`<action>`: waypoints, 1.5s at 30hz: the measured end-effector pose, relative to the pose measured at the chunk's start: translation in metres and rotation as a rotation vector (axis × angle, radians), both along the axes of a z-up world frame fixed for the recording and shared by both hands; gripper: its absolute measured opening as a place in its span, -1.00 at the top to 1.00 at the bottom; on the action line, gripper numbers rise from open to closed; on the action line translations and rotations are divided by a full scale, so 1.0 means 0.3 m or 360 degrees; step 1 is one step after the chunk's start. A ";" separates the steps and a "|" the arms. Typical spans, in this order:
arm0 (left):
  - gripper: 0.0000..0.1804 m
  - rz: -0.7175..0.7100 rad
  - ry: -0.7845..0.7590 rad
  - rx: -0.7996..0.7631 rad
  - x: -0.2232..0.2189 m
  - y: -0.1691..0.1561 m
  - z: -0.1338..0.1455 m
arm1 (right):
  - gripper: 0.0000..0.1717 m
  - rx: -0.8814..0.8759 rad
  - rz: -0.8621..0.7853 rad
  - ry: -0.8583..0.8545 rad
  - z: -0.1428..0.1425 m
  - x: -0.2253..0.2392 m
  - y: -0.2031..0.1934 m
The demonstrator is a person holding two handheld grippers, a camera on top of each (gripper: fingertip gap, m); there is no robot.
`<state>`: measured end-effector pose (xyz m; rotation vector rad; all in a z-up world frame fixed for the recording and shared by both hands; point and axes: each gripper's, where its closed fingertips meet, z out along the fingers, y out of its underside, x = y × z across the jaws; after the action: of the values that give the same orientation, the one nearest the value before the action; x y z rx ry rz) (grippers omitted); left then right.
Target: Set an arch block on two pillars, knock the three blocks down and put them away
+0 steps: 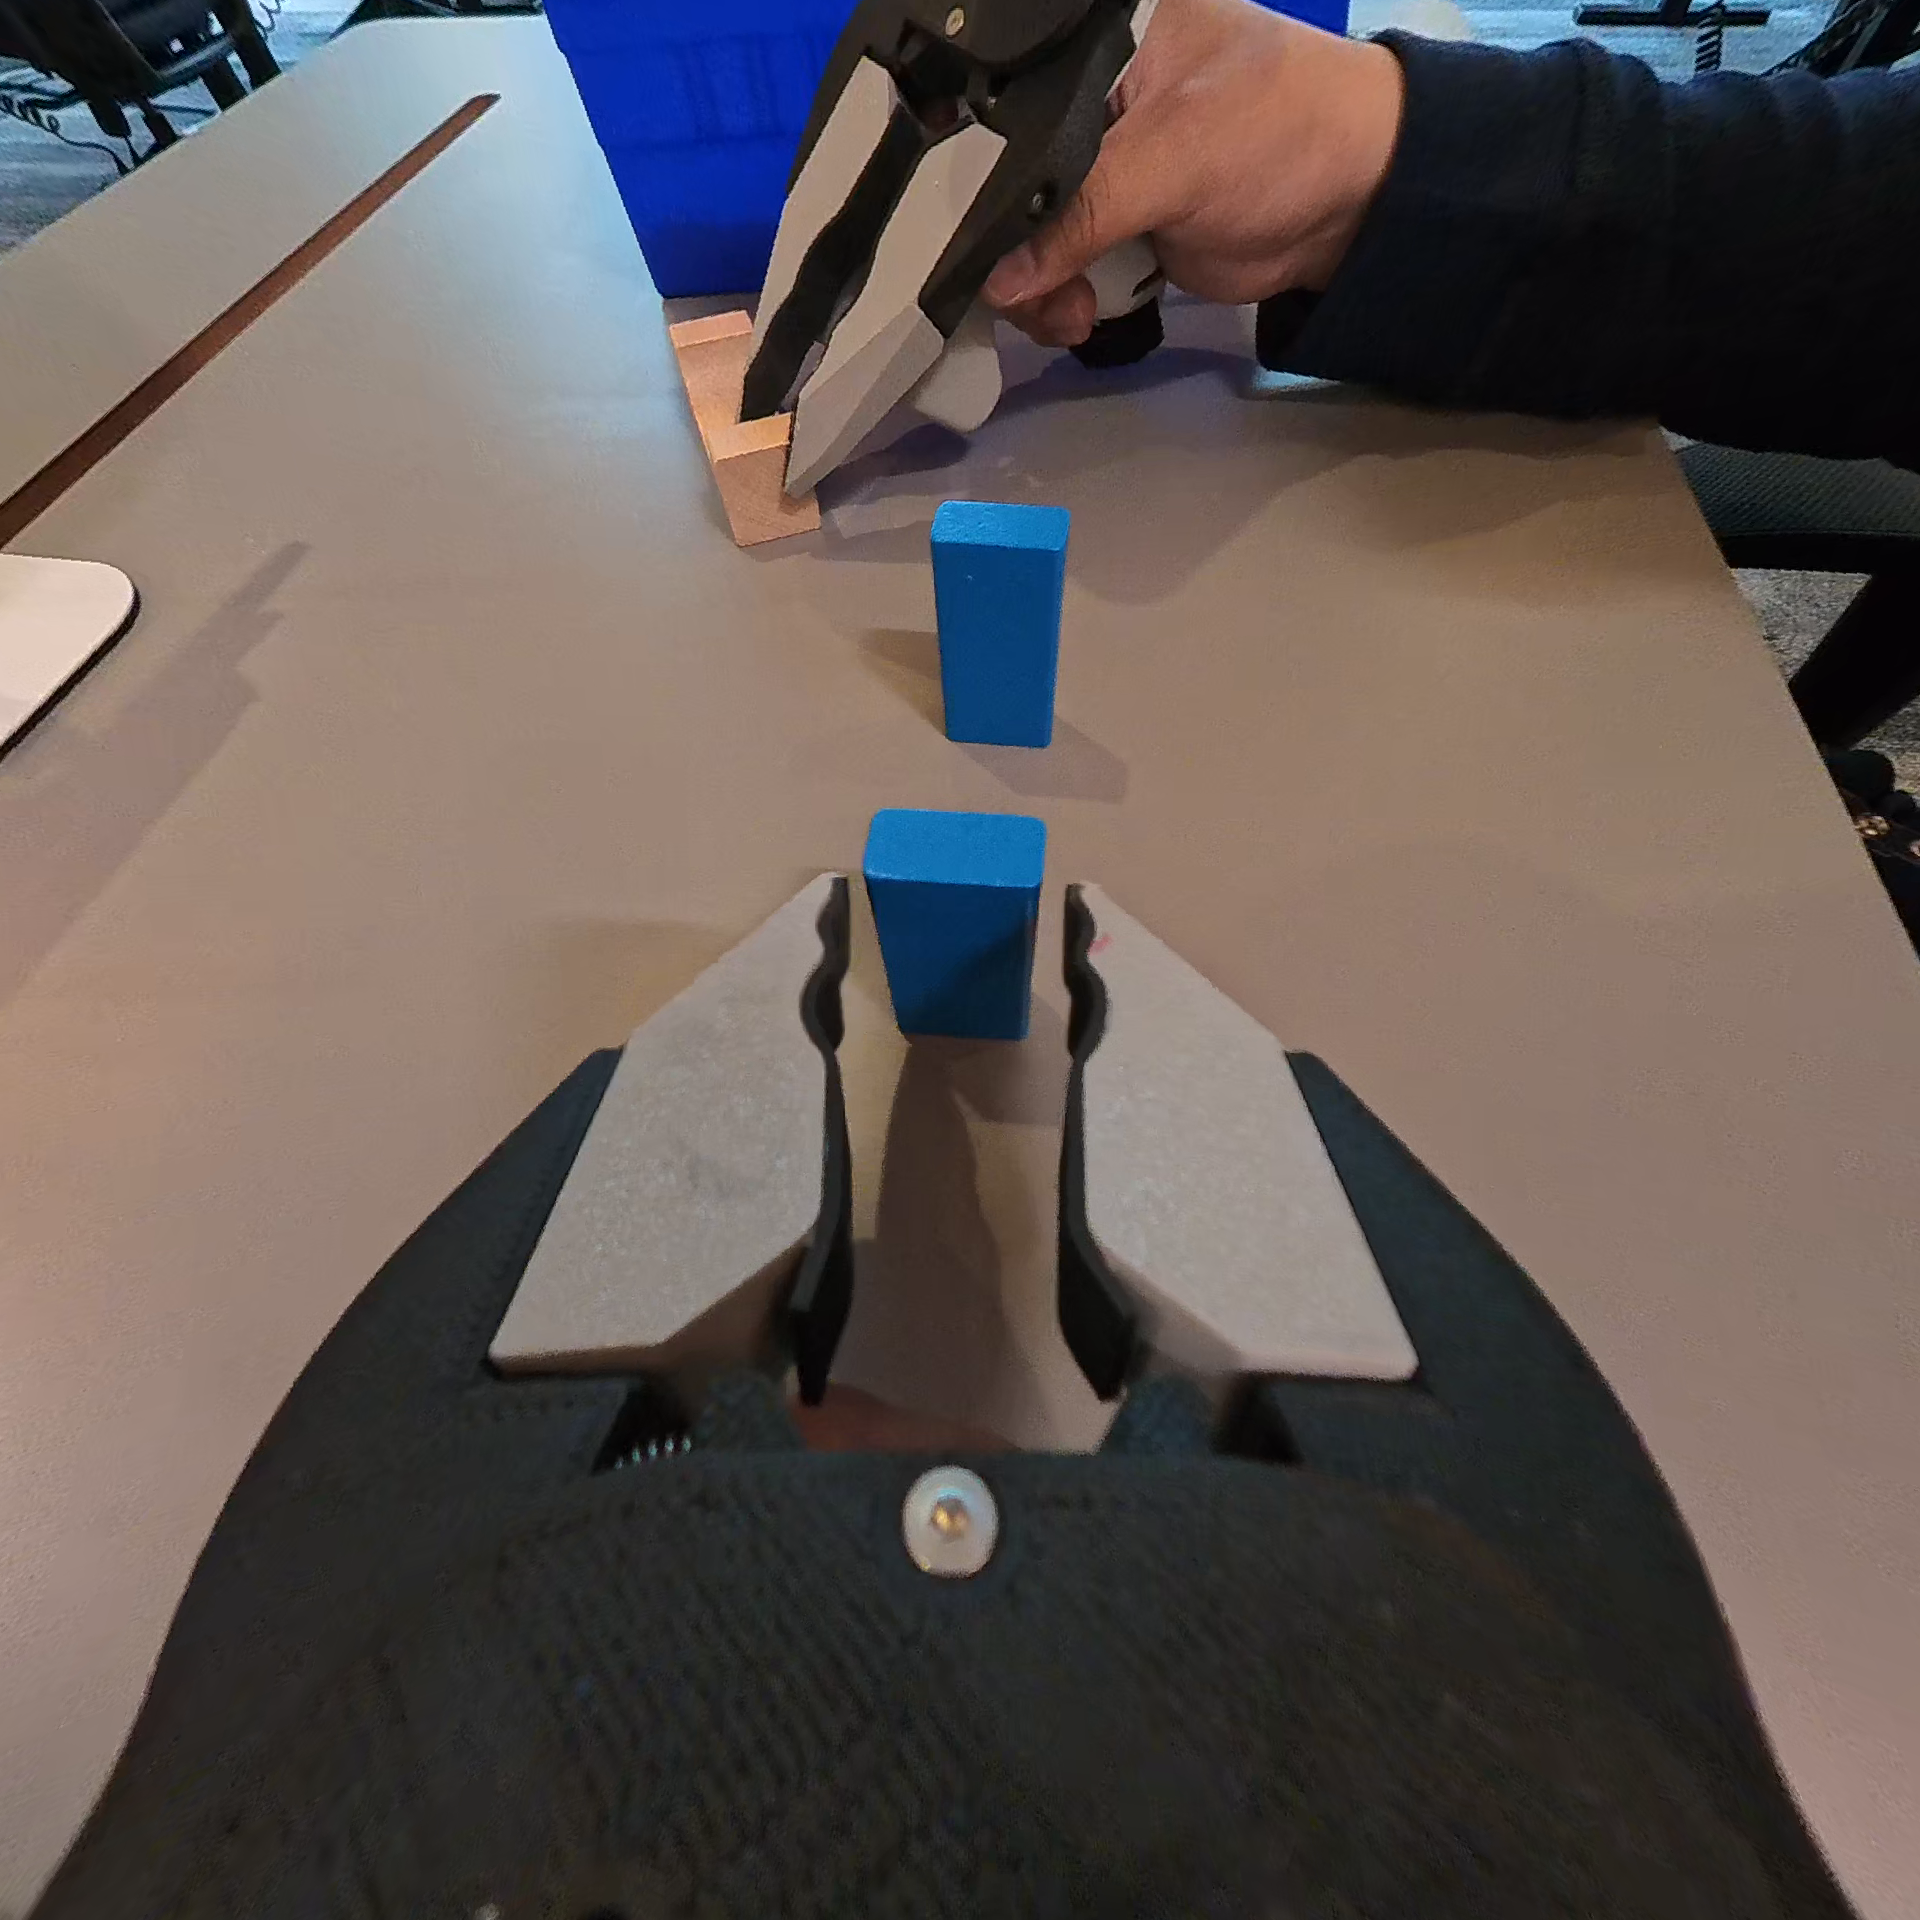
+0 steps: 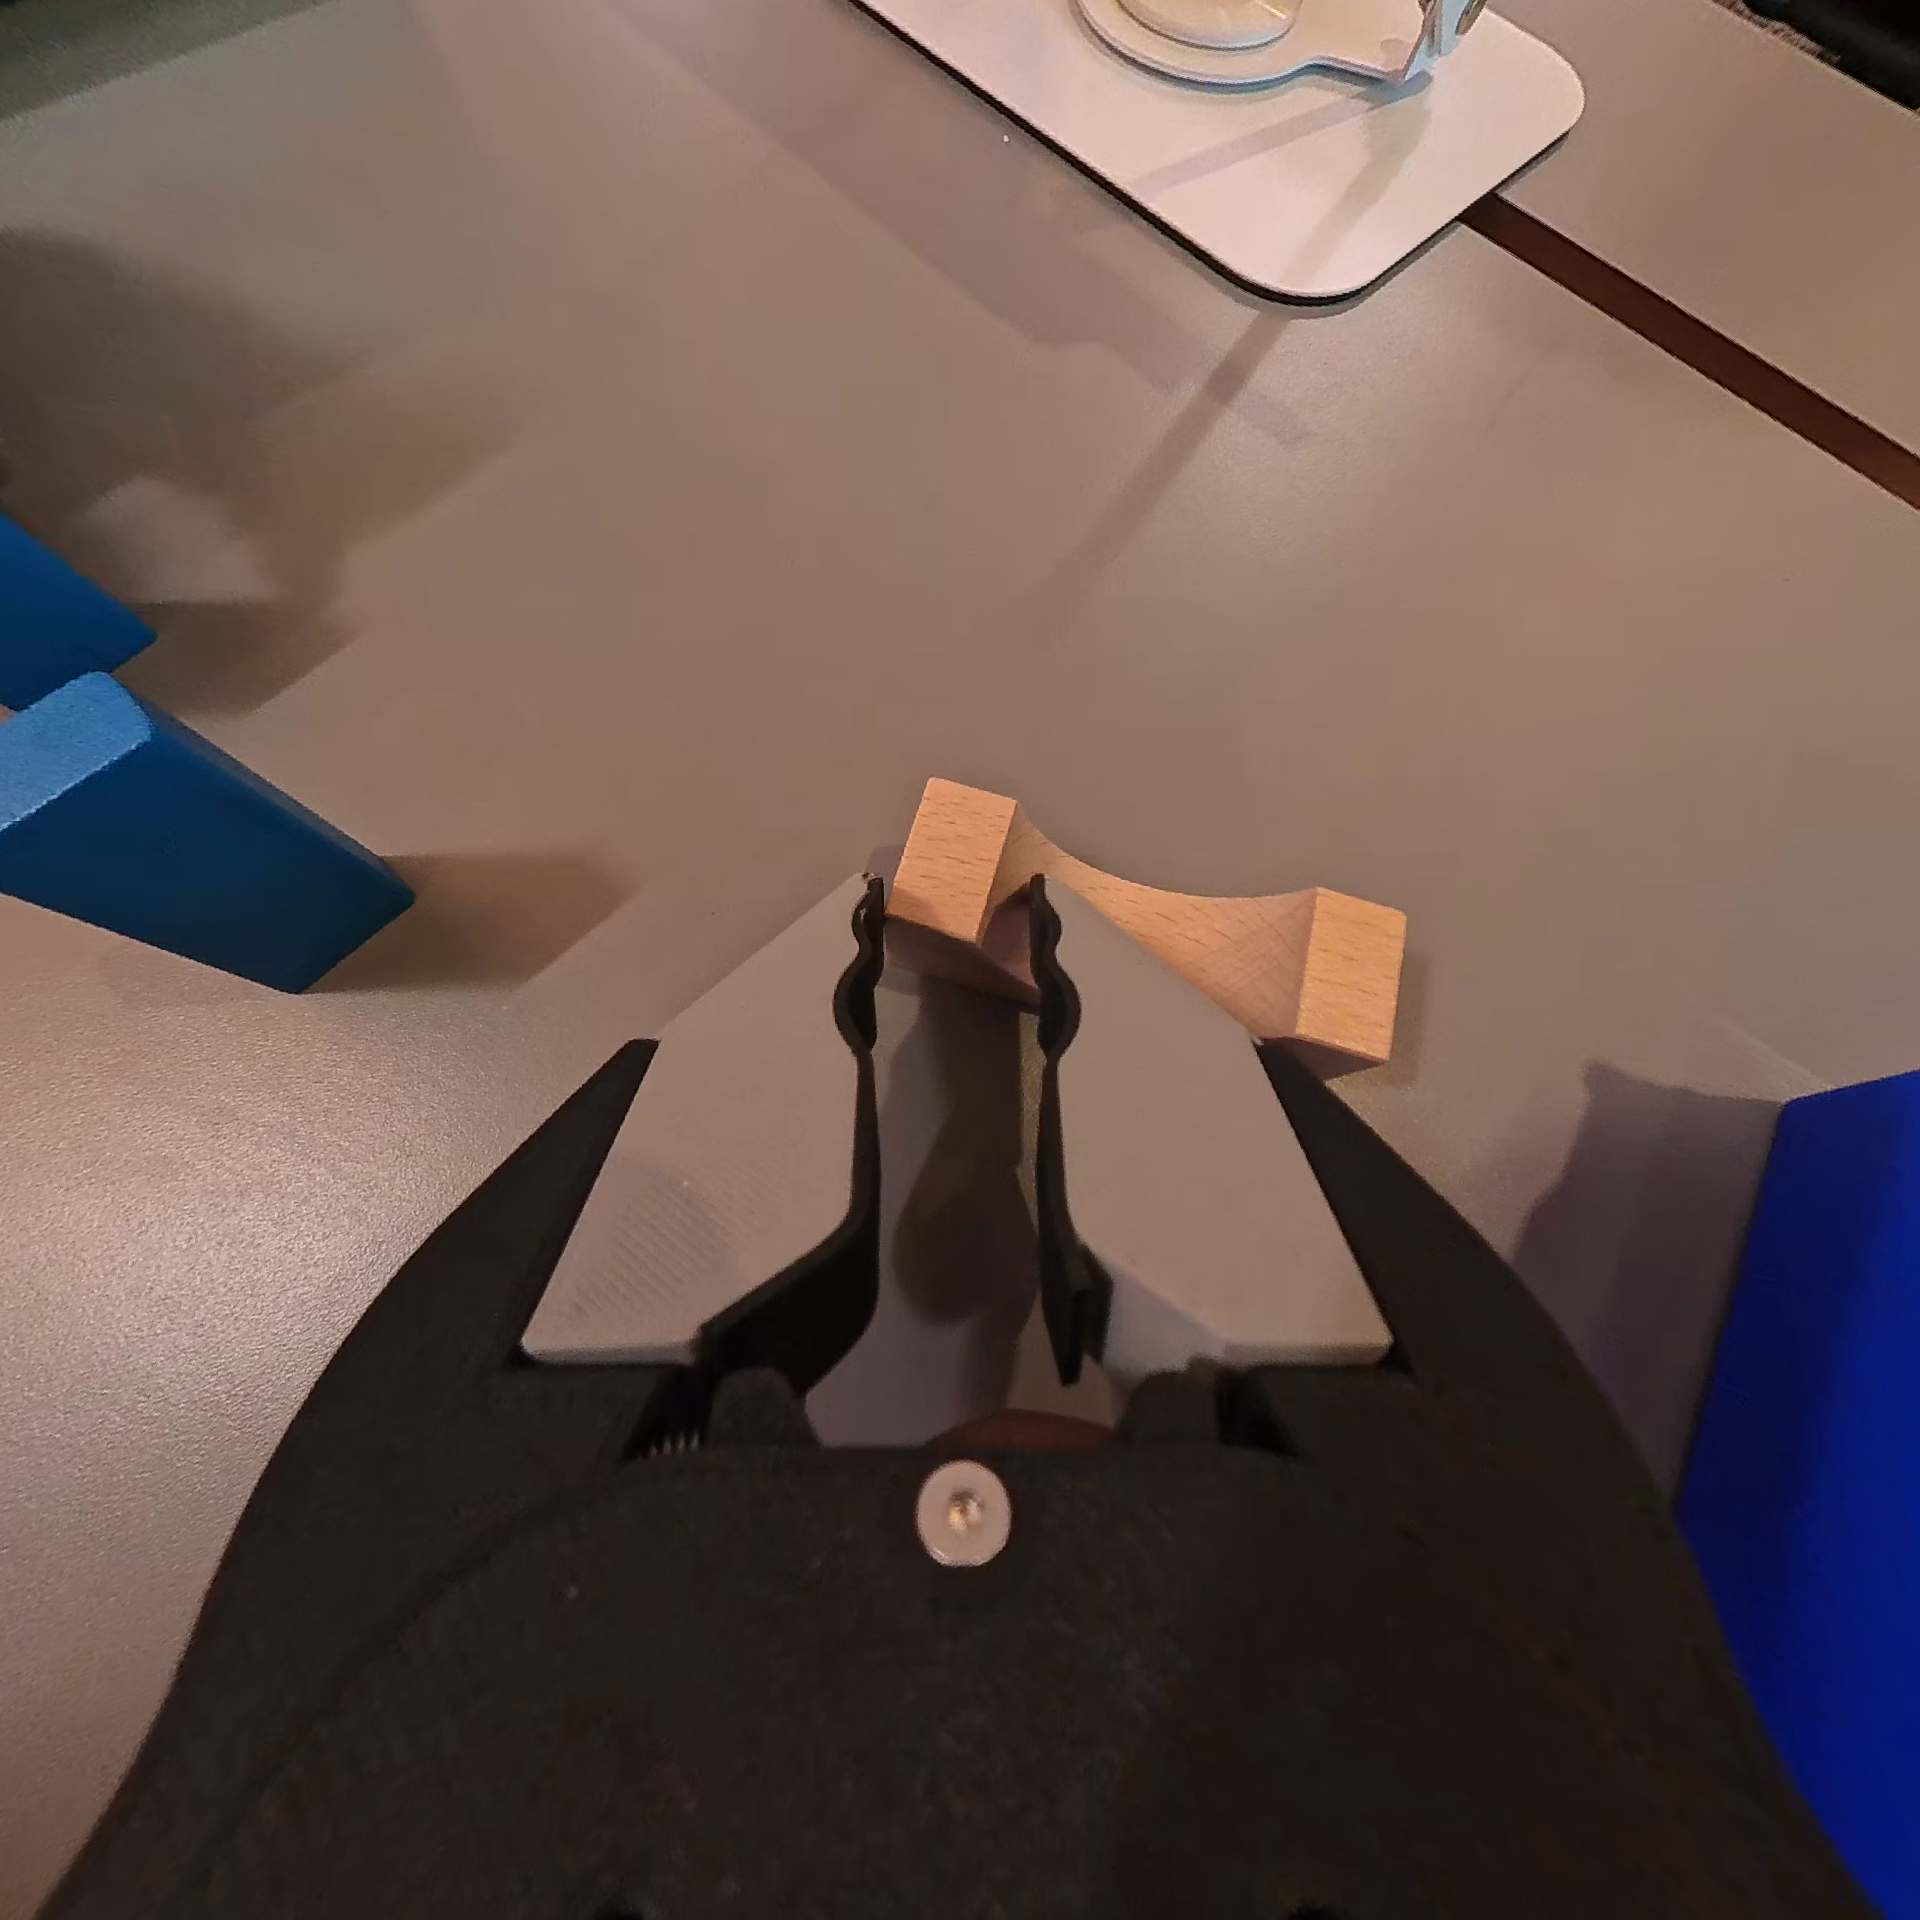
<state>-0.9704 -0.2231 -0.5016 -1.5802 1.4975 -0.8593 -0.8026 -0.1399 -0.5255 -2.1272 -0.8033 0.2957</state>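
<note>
Two blue pillar blocks stand upright on the grey table [image 1: 416,727]. The near pillar [image 1: 956,935] stands between the fingers of my left gripper [image 1: 956,888], which is open, with a gap on each side of the block. The far pillar [image 1: 997,634] stands free beyond it. A wooden arch block [image 2: 1195,935] lies on its side on the table. My right gripper [image 2: 954,883] is shut on one leg of it, one pad outside the leg and one in the hollow. The left wrist view also shows the arch [image 1: 753,488] with the right gripper [image 1: 771,449] on it.
A blue bin [image 1: 696,135] stands behind the arch and shows at the right edge of the right wrist view [image 2: 1818,1455]. A white flat base [image 2: 1299,156] lies at the far side. A person's hand [image 1: 1226,177] holds the right gripper. Both pillars [image 2: 177,831] show at the left. There is about 20 centimeters between the tips of the two grippers.
</note>
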 end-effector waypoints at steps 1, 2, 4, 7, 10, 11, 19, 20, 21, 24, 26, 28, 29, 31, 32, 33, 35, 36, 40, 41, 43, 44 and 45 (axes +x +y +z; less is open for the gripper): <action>0.56 0.0002 0.0001 0.0001 0.000 0.000 0.000 | 0.71 0.0000 0.0000 0.0001 0.000 0.000 0.000; 0.54 0.0004 0.0003 0.0001 0.000 0.001 -0.001 | 0.71 0.0000 -0.0001 0.0003 0.000 0.000 0.001; 0.49 0.0006 0.0005 0.0001 -0.001 0.000 -0.001 | 0.72 0.0004 -0.0003 -0.0005 0.001 0.001 0.001; 0.44 0.0012 0.0000 0.0007 -0.002 -0.002 0.001 | 0.77 0.0061 -0.0020 -0.0025 0.020 0.010 0.007; 0.37 0.0031 -0.0001 0.0001 -0.005 -0.001 0.001 | 0.80 0.0073 -0.0022 0.0044 0.045 0.008 0.005; 0.36 0.0036 -0.0003 0.0003 -0.006 0.000 0.002 | 0.80 0.0068 -0.0027 0.0066 0.050 0.009 0.005; 0.36 0.0053 -0.0039 0.0012 -0.009 0.001 0.014 | 0.81 0.0089 -0.0012 0.0297 0.117 -0.003 -0.002; 0.35 0.0054 -0.0041 0.0009 -0.010 0.001 0.015 | 0.81 0.0078 -0.0002 0.0346 0.127 -0.007 -0.007; 0.35 0.0054 -0.0041 0.0007 -0.009 0.001 0.014 | 0.81 0.0060 0.0008 0.0384 0.132 -0.009 -0.011; 0.34 0.0047 -0.0037 0.0010 -0.009 -0.002 0.013 | 0.82 -0.0031 0.0078 0.0409 0.124 -0.011 -0.044; 0.34 0.0042 -0.0036 0.0014 -0.009 -0.005 0.013 | 0.82 -0.0044 0.0105 0.0347 0.121 0.004 -0.069; 0.34 0.0041 -0.0040 0.0017 -0.012 -0.005 0.015 | 0.82 -0.0090 0.0150 0.0294 0.101 0.016 -0.109; 0.34 0.0043 -0.0043 0.0016 -0.013 -0.004 0.016 | 0.82 -0.0123 0.0175 0.0289 0.087 0.018 -0.135; 0.34 0.0049 -0.0049 0.0016 -0.015 0.000 0.019 | 0.82 -0.0183 0.0197 0.0256 0.057 0.032 -0.184; 0.34 0.0050 -0.0049 0.0015 -0.015 0.001 0.019 | 0.82 -0.0215 0.0210 0.0219 0.041 0.041 -0.213; 0.34 0.0052 -0.0048 0.0017 -0.014 0.001 0.021 | 0.82 -0.0234 0.0229 0.0185 0.030 0.049 -0.242; 0.32 0.0044 -0.0068 0.0022 -0.012 -0.004 0.033 | 0.82 -0.0241 0.0245 0.0152 0.031 0.067 -0.295; 0.32 0.0042 -0.0084 0.0029 -0.011 -0.007 0.043 | 0.82 -0.0249 0.0227 0.0120 0.031 0.084 -0.316; 0.32 0.0039 -0.0119 0.0058 -0.011 -0.013 0.067 | 0.75 -0.0251 -0.0011 -0.0250 0.010 0.221 -0.376; 0.32 0.0038 -0.0123 0.0062 -0.011 -0.015 0.071 | 0.70 -0.0238 -0.0059 -0.0356 0.008 0.251 -0.396; 0.32 0.0038 -0.0137 0.0066 -0.013 -0.016 0.080 | 0.63 -0.0204 -0.0121 -0.0383 0.021 0.264 -0.433; 0.32 0.0037 -0.0149 0.0065 -0.014 -0.016 0.086 | 0.58 -0.0191 -0.0174 -0.0312 0.033 0.260 -0.440; 0.33 0.0036 -0.0161 0.0066 -0.014 -0.017 0.092 | 0.48 -0.0190 -0.0232 -0.0210 0.046 0.253 -0.439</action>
<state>-0.9746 -0.2284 -0.4741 -1.4989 1.4148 -0.8765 -0.7267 -0.2715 -0.5118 -2.3237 -0.7154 0.1300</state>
